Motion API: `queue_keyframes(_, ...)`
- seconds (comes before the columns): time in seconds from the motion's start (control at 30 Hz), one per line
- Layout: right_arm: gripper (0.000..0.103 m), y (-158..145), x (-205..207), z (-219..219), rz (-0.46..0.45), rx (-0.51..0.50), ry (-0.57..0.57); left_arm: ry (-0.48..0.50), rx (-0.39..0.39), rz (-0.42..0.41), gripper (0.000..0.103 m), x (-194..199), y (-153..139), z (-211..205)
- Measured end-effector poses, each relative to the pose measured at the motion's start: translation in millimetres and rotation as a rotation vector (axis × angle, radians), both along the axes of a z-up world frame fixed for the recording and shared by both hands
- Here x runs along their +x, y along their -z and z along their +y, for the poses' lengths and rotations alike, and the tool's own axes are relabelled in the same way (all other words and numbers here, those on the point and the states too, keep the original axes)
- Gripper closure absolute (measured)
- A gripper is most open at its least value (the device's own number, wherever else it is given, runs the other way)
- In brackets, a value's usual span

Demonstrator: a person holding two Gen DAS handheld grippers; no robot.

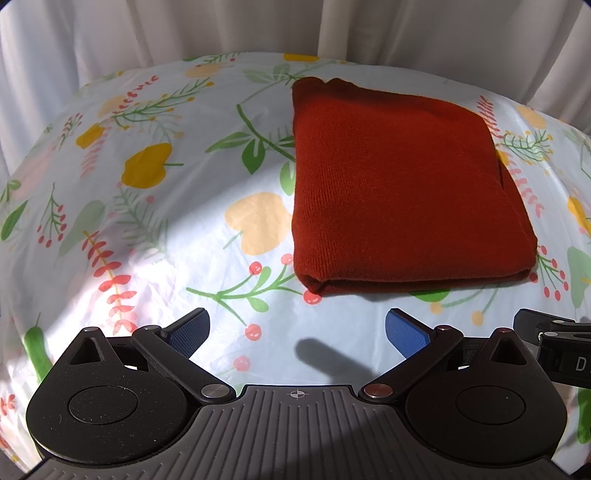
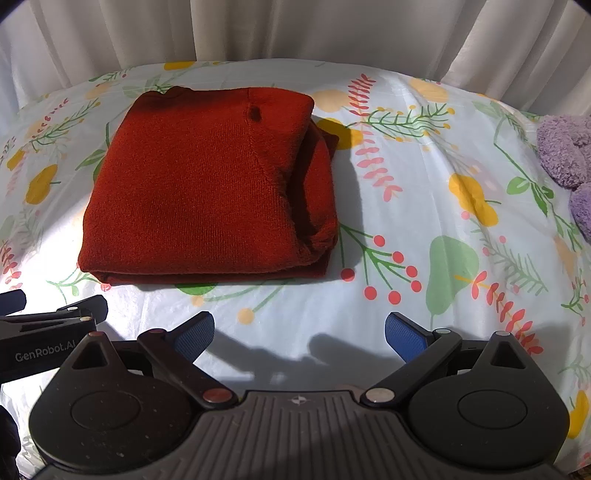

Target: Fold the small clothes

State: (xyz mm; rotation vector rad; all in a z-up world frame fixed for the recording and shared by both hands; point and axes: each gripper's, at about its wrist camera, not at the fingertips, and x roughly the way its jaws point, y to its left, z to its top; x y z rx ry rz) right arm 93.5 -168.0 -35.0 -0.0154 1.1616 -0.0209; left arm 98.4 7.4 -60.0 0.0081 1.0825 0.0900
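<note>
A rust-red knitted garment (image 1: 399, 184) lies folded into a neat rectangle on the floral cloth; it also shows in the right wrist view (image 2: 199, 192), with folded layers visible at its right side. My left gripper (image 1: 297, 334) is open and empty, a little in front of the garment's near edge. My right gripper (image 2: 299, 336) is open and empty, in front of and to the right of the garment. Neither touches it.
The table wears a white cloth with flowers and berries (image 2: 424, 229). A fluffy purple item (image 2: 565, 155) lies at the far right. White curtains (image 1: 295, 26) hang behind the table. The right gripper's side shows at the left wrist view's right edge (image 1: 557, 350).
</note>
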Motion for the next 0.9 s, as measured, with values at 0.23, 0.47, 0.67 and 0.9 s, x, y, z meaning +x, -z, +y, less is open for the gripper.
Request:
queue_keyframes(0.23,0.004,0.1,-0.8,1.6,0.001,-0.004,0.0,0.0,0.003,0.001,0.0,-0.7,0.1,-0.2)
queue_keyframes(0.47,0.004,0.5,-1.4,2.6,-0.001,-0.005,0.0,0.003,0.002,-0.001,0.0,-1.2,0.0,0.8)
queue_keyframes(0.67,0.004,0.4,-1.5,2.4,0.002,-0.007,0.0,0.003,0.002,0.001,0.0,-1.2,0.1,0.9)
queue_keyframes(0.9,0.004,1.9,-0.8,1.3,0.002,-0.007,0.0,0.003,0.002,0.0,0.0,-1.0,0.1,0.9)
